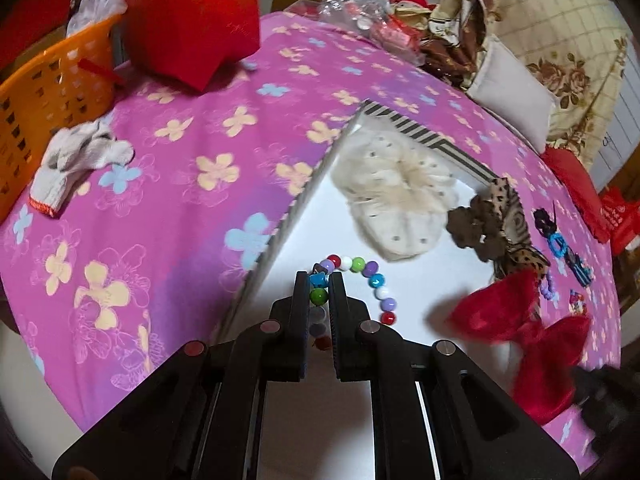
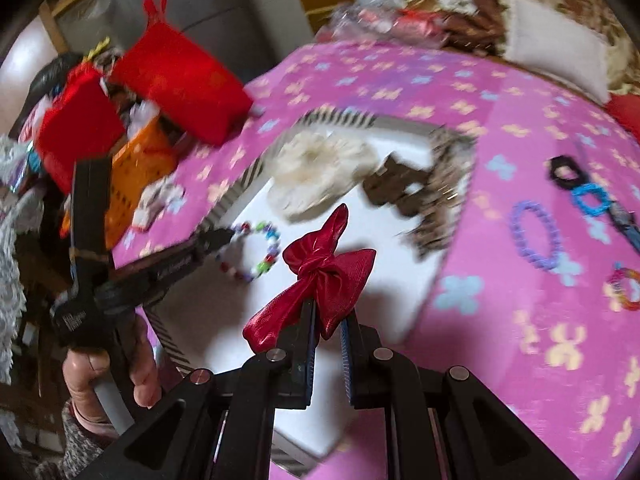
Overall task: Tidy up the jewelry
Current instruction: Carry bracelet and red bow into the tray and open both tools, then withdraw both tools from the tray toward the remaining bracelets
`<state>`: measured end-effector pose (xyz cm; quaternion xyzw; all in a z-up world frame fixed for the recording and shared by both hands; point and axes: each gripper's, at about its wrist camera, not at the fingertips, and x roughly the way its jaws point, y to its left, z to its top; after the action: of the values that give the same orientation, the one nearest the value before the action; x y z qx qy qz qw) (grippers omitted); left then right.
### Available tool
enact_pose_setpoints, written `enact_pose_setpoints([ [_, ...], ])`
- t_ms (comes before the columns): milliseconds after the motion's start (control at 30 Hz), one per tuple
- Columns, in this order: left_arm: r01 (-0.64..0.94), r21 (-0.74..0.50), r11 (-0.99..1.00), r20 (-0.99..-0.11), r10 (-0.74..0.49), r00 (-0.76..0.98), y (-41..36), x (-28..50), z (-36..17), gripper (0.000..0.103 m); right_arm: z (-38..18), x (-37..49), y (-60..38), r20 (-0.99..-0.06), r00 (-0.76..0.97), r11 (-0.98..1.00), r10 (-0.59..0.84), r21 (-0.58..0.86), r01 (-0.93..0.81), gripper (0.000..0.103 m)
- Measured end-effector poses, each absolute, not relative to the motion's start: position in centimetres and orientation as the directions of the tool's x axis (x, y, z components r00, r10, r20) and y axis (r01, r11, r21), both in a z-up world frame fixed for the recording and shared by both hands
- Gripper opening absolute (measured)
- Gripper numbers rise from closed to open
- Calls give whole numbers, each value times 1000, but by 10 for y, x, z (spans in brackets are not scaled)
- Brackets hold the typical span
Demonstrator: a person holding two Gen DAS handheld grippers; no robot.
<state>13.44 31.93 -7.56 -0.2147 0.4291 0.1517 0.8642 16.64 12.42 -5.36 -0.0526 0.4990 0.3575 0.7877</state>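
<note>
A white open box with a striped rim (image 1: 400,114) (image 2: 344,118) lies on the pink flowered cloth. My left gripper (image 1: 319,280) is shut on a colourful bead bracelet (image 1: 372,276) (image 2: 256,248) over the box floor. My right gripper (image 2: 329,316) is shut on a red satin bow (image 2: 320,272) (image 1: 520,328), held above the box's right side. A cream scrunchie (image 1: 396,196) (image 2: 316,172) and brown leopard hair pieces (image 1: 484,228) (image 2: 404,192) lie in the box.
On the cloth right of the box lie black, blue and purple hair ties (image 2: 534,236) (image 1: 560,246) and a small bead ring (image 2: 624,288). An orange basket (image 1: 44,92), a red bag (image 1: 188,16), a white glove (image 1: 76,160) and clutter ring the table.
</note>
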Motion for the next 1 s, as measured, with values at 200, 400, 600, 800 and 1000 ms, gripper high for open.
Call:
enact_pose_setpoints([
  [200,-455,-301,838,-803,34,595,331,133,-78,8,-80,152,143,-854,185,721,487,272,-637,11],
  [400,-413,-417,810,-739,-39,672,335,126,-66,31,-82,139,146,-853,150,689,499,286,-666,11],
  [600,-385,-455,803,-666,-20,746,333,118,-49,54,-83,130,148,-853,126,662,506,292,-690,11],
  [800,-433,-421,797,-672,47,739,335,120,-47,57,-67,126,134,-822,210,680,530,265,-684,45],
  [1000,-476,-426,769,-677,78,731,339,117,-46,57,-58,130,104,-806,267,717,528,255,-648,45],
])
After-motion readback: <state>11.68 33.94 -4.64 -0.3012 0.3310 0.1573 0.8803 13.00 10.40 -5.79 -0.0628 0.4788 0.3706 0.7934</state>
